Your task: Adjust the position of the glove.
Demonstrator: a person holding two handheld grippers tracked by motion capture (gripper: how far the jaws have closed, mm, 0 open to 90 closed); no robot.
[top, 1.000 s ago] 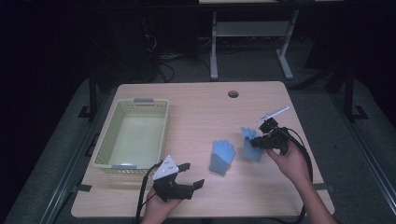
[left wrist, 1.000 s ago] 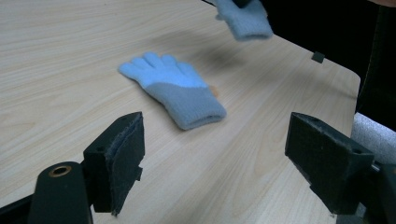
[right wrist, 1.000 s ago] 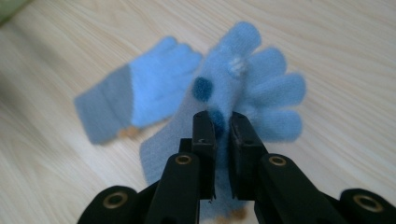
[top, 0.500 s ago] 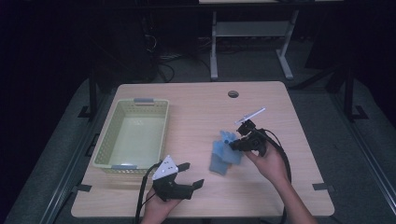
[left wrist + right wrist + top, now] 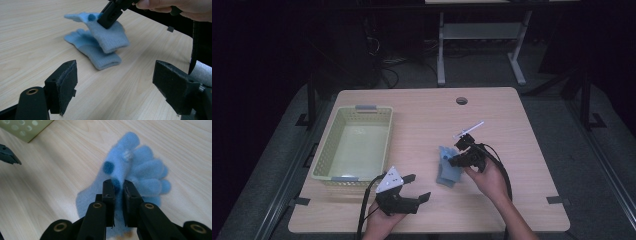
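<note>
The right gripper (image 5: 117, 192) pinched a soft, limp blue glove (image 5: 140, 172) above its mate (image 5: 96, 53); the cuff looked the surest hold. The left gripper (image 5: 115, 83) gaped wide.

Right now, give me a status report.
Right gripper shut on upper glove, above second glove. Left gripper open, idle. Basket path unobstructed.

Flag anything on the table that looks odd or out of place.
Nothing is damaged or spilled. One blue glove hangs pinched in the right gripper above its mate lying flat; the basket sits square.
</note>
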